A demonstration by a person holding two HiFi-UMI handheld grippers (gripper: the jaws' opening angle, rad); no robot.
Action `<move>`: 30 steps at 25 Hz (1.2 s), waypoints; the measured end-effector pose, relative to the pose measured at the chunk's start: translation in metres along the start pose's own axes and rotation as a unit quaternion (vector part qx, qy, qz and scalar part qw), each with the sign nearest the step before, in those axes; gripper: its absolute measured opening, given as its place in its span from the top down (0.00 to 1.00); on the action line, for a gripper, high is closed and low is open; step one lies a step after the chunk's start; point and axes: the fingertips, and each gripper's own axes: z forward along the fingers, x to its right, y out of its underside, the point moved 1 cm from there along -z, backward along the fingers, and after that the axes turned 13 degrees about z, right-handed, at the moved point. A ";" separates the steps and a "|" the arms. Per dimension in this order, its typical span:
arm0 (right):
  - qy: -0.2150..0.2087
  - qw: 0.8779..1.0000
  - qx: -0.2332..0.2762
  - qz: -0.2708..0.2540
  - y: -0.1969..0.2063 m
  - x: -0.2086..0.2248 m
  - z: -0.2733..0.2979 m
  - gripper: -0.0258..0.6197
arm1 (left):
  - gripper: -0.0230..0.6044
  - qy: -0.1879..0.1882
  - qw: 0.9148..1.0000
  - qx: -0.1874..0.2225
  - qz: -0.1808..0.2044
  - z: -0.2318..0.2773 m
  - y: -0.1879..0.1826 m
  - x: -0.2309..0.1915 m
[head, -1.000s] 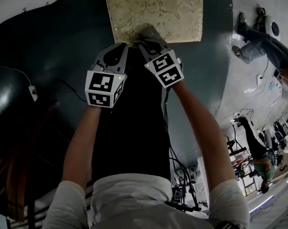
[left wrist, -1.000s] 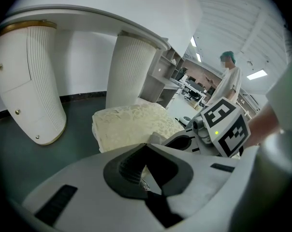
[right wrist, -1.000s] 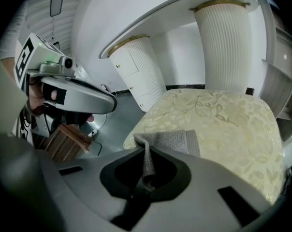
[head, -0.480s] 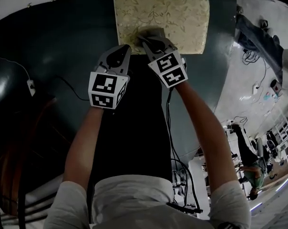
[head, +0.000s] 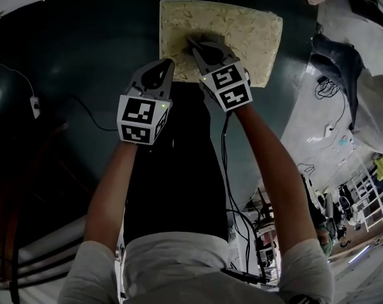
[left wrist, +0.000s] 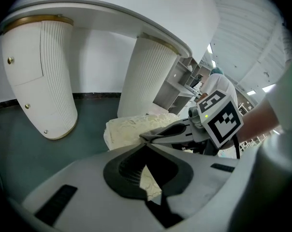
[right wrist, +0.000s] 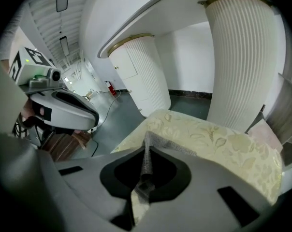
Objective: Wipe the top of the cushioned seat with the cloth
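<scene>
Right gripper view: the right gripper [right wrist: 147, 146] has its jaws pinched together on a grey mesh cloth [right wrist: 147, 160]. A strip of it stands upright in the gap, and the rest fans out past the tips. I find the cloth lying on the top of the cushioned seat [right wrist: 211, 140], a cream pad with a leaf pattern, toward its near edge. In the head view the gripper tips are over the seat, a little left of its middle.

The left gripper [left wrist: 147, 145] shows its jaws brought together at the tips with nothing between them; only the seat's pale fabric shows through the opening behind. It sits just beside the seat's near-left corner, off the pad, close alongside the right gripper. I cannot tell whether it touches the seat.

Surroundings: the seat stands on a dark green floor [head: 84, 49]. Two white fluted columns [left wrist: 151, 79] rise behind it, under a broad white curved structure [left wrist: 112, 8].
</scene>
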 end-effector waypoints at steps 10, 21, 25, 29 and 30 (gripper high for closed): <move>-0.001 1.000 -0.004 -0.004 -0.032 0.018 0.012 0.93 | 0.94 -0.018 1.000 0.004 -0.016 0.007 -0.013 -0.013; -0.004 1.000 -0.008 -0.006 -0.062 0.033 0.023 0.93 | 0.94 -0.033 0.999 0.001 -0.025 0.014 -0.032 -0.019; -0.013 1.000 -0.013 -0.008 -0.065 0.035 0.026 0.93 | 0.94 -0.034 0.999 -0.001 -0.021 0.018 -0.039 -0.020; -0.011 1.000 -0.004 -0.001 -0.070 0.042 0.023 0.93 | 0.94 -0.028 1.000 -0.003 -0.013 0.026 -0.045 -0.020; -0.009 1.000 -0.002 0.002 -0.070 0.045 0.022 0.93 | 0.94 -0.027 1.000 -0.004 -0.011 0.028 -0.047 -0.019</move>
